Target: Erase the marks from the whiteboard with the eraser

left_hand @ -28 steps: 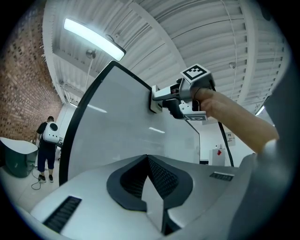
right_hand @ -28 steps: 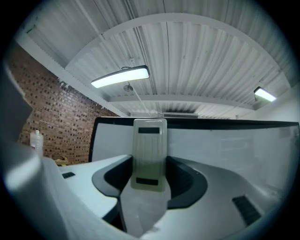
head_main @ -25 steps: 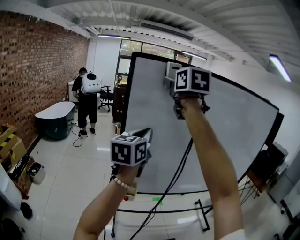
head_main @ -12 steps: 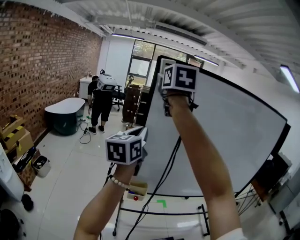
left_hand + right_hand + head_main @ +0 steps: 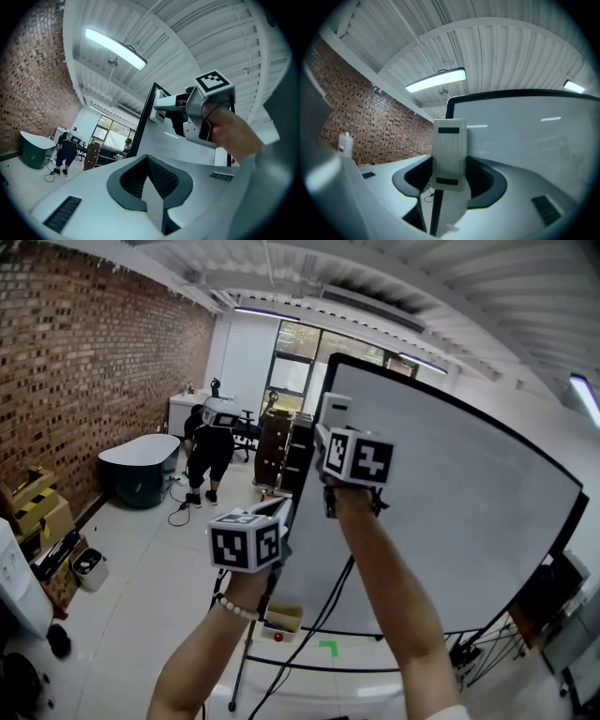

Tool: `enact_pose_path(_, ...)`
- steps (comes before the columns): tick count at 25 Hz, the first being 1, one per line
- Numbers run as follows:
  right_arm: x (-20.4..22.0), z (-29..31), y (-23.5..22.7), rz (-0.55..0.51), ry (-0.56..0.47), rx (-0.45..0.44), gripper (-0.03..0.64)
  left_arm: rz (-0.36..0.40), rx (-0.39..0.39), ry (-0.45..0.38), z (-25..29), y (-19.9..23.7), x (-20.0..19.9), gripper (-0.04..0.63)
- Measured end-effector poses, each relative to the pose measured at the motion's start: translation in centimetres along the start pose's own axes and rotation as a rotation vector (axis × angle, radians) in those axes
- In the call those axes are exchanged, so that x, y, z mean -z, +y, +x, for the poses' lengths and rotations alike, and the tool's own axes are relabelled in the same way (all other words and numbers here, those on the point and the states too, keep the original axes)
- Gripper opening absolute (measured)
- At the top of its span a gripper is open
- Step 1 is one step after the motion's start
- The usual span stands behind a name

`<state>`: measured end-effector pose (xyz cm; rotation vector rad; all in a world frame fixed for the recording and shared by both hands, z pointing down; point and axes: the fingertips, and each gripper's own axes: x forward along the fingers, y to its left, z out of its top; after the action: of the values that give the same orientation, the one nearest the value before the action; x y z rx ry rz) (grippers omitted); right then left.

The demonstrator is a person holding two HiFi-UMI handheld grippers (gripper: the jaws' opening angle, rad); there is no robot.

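The big whiteboard (image 5: 450,502) stands tilted on its stand, and I see no marks on its face. My right gripper (image 5: 335,430) is shut on the white eraser (image 5: 335,412), holding it upright at the board's left edge, a little below the top left corner. In the right gripper view the eraser (image 5: 449,152) fills the gap of the right gripper (image 5: 449,183), with the whiteboard (image 5: 534,136) to its right. My left gripper (image 5: 282,513) hangs lower, near the board's left edge, jaws together and empty. The left gripper (image 5: 152,187) looks up at the eraser (image 5: 159,101).
A person (image 5: 214,442) stands at the far back by a white and green tub (image 5: 141,470). A brick wall (image 5: 94,381) runs along the left, with boxes (image 5: 37,512) at its foot. A small tray (image 5: 279,620) hangs on the board's stand; cables trail on the floor.
The right gripper carried the eraser left to the board's top left corner, then down along the left edge. The left gripper stayed low and shut.
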<state>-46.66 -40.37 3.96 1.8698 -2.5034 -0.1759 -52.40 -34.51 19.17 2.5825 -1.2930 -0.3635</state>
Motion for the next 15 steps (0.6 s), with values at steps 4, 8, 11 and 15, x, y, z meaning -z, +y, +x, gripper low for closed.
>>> enact_pose_path(4,2.1,1.0,1.0,-0.015,0.018,0.003,0.25,0.006,0.037,0.012,0.1,-0.2,0.8,-0.012)
enact_pose_path(8,2.0,1.1,0.6,-0.024,0.016,0.008,0.252,-0.005,0.035,0.016,0.3,-0.2,1.3,-0.012)
enact_pose_path(11,1.8,0.3,-1.5,-0.019,0.009,0.026,0.25,-0.006,0.009,0.016,0.7,-0.4,1.6,-0.012)
enact_pose_path(15,2.4,-1.0,-5.2,0.013,0.011,0.051,0.25,0.0,0.006,0.03,1.7,-1.6,2.6,-0.012)
